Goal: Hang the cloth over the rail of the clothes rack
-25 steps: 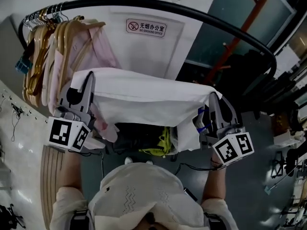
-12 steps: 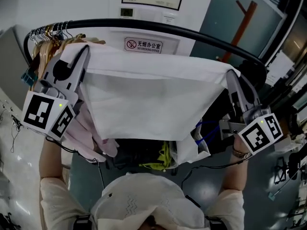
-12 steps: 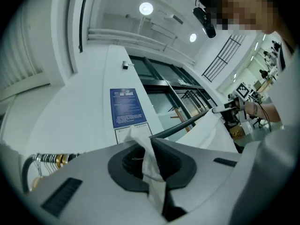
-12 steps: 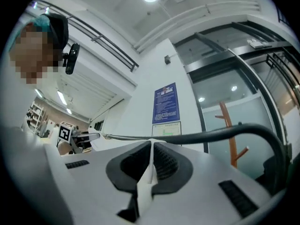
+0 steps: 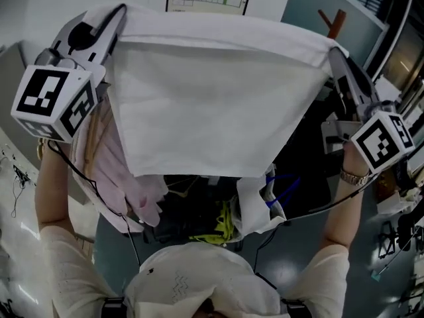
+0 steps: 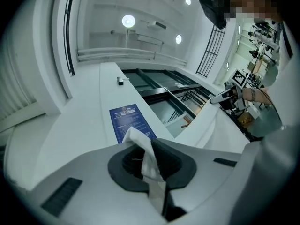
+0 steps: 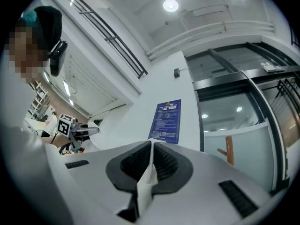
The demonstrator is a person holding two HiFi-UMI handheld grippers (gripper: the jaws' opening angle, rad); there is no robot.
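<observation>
Head view: white cloth [image 5: 212, 91] is held up high in the air, spread wide between the two grippers. Its top edge is drawn taut and its lower edge hangs free. The left hand-held gripper [image 5: 121, 10] is at the cloth's upper left corner, the right hand-held gripper [image 5: 331, 50] at its upper right corner. Pink garments [image 5: 112, 171] hang below the left arm, partly behind the cloth. There is a wristwatch [image 5: 354, 176] on the right wrist.

Left gripper view: the jaws are pressed together on a bunched fold of the cloth, which pokes out past the dark pads. The rest of the sheet runs off to the right. A blue notice [image 6: 131, 122] is on the white wall beyond.

Right gripper view: the jaws are closed, with a thin white edge of the cloth pinched between the ribbed pads.
</observation>
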